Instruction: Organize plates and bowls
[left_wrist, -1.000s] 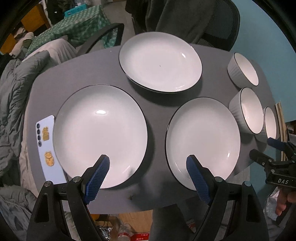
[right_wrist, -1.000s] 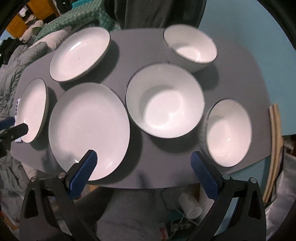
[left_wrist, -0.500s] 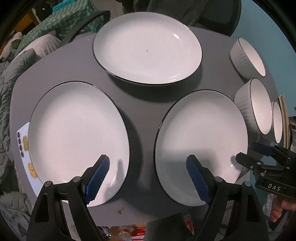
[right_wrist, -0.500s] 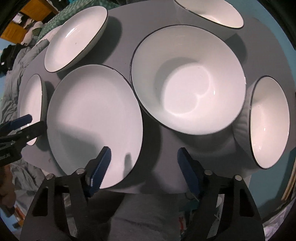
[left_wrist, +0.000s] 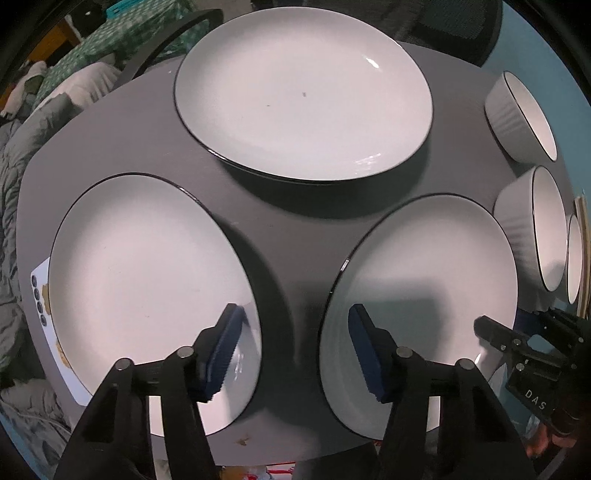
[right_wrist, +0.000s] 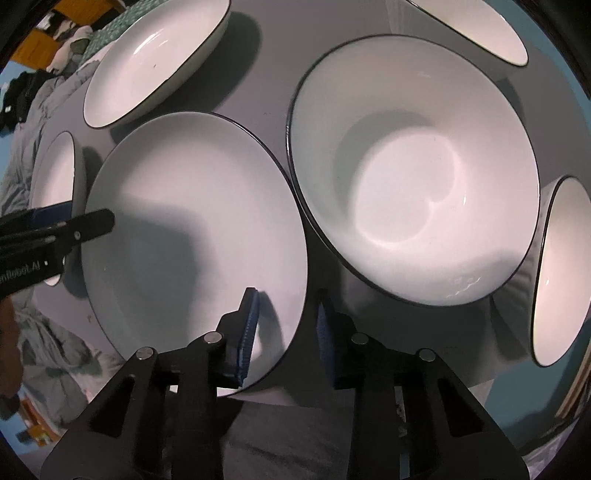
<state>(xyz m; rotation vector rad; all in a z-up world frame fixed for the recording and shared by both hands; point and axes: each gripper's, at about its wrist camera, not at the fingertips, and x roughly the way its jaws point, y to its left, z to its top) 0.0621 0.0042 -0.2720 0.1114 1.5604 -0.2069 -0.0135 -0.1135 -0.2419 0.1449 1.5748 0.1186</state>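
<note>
I straddle the near rim of the middle plate (right_wrist: 192, 229) with the right gripper (right_wrist: 286, 328), jaws just narrowed, not yet pinching; the left gripper (left_wrist: 295, 343), half-closed, brackets bare surface (left_wrist: 291, 240) between plates, holding nothing.

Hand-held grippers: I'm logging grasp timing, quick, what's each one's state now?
Left hand-held gripper: open, jaws just closing, nothing gripped.
Right hand-held gripper: open, jaws just closing around the near plate rim, not yet pressing.

Both wrist cameras look straight down, close over the table (left_wrist: 280, 236), sharing its middle plate (left_wrist: 424, 295)
</note>
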